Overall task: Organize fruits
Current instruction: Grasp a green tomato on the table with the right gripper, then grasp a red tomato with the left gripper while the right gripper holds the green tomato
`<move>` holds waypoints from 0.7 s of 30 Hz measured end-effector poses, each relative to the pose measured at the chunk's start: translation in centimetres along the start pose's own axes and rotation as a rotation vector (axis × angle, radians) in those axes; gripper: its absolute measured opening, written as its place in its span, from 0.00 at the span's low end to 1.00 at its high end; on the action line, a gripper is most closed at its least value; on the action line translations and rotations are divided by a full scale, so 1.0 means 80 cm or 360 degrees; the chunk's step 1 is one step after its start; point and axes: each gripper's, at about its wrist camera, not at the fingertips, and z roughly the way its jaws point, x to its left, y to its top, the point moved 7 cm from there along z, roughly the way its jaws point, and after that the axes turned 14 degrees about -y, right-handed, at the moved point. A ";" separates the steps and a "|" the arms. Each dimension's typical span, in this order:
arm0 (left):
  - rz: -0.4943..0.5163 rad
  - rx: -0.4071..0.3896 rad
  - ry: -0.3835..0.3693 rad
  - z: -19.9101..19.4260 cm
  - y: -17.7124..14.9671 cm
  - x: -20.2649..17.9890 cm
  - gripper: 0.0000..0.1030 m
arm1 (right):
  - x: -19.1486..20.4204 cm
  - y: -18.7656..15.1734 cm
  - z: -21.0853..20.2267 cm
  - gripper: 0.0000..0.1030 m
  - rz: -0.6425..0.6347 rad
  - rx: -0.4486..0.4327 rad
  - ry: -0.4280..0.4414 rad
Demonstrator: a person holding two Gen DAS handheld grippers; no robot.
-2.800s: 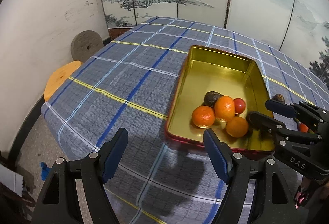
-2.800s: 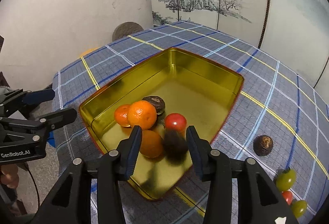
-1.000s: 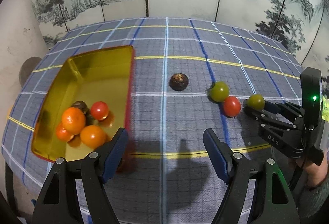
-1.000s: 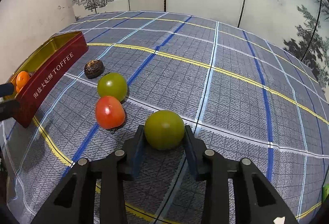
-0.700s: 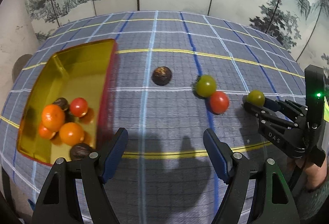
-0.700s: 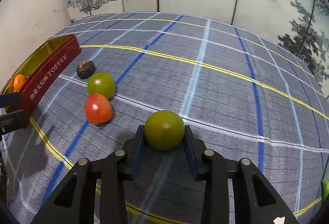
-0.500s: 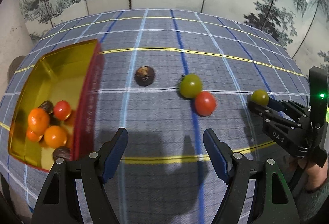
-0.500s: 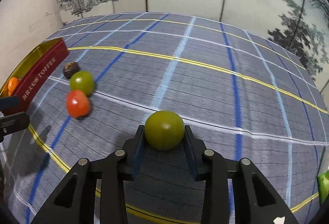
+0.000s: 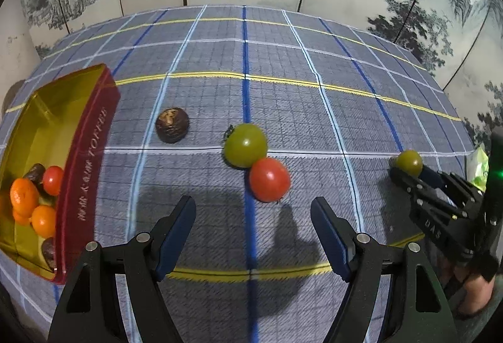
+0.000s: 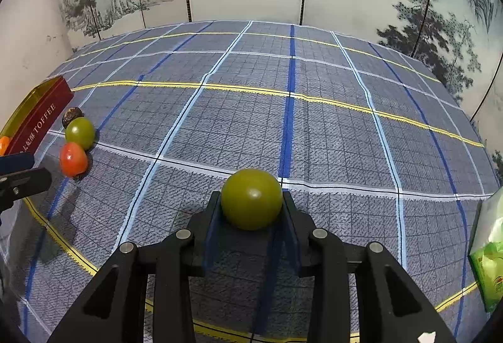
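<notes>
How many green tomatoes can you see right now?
2. One green tomato is clamped in the right tongs; the other lies on the tablecloth, touching the red tomato. More could be hidden inside the tin.

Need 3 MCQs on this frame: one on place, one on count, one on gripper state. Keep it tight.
1. Where is the tin?
A. Left of the loose fruit
B. Right of it
C. Under the right gripper

2. How many fruits lie loose on the tablecloth?
A. One
B. Three
C. Five

3. What is the right gripper doing?
A. Open, empty
B. Shut on the green tomato
C. Shut on an orange

Key: A, the tin sits at the left edge; B, a brown fruit, a larger green tomato and a red tomato; B, both pads press its sides.
</notes>
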 end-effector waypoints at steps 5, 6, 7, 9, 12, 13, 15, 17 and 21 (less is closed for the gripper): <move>-0.0058 0.0017 0.0018 0.016 0.004 0.000 0.69 | -0.001 -0.001 0.000 0.33 0.0004 0.0001 0.0019; -0.0073 0.0024 0.0020 0.020 0.005 0.000 0.68 | -0.001 -0.001 0.000 0.33 0.0004 0.0001 0.0021; -0.0085 0.0028 0.0022 0.023 0.006 0.001 0.66 | 0.000 -0.001 0.000 0.33 0.0004 0.0001 0.0024; -0.0104 0.0031 0.0032 0.030 0.009 0.002 0.62 | -0.001 -0.001 0.000 0.33 0.0003 0.0000 0.0028; -0.0123 0.0038 0.0033 0.039 0.011 0.003 0.55 | 0.000 -0.001 -0.001 0.33 0.0005 0.0001 0.0035; -0.0128 0.0046 0.0028 0.042 0.011 0.004 0.52 | -0.001 -0.001 -0.001 0.33 0.0007 0.0001 0.0039; -0.0125 0.0055 0.0019 0.046 0.010 0.003 0.46 | -0.001 -0.002 -0.001 0.33 0.0011 0.0001 0.0043; -0.0098 0.0044 0.0018 0.046 0.011 0.002 0.38 | -0.001 -0.002 -0.001 0.33 0.0012 0.0001 0.0044; -0.0110 0.0050 -0.0035 0.043 0.006 0.002 0.33 | -0.001 -0.002 -0.001 0.34 0.0011 0.0001 0.0043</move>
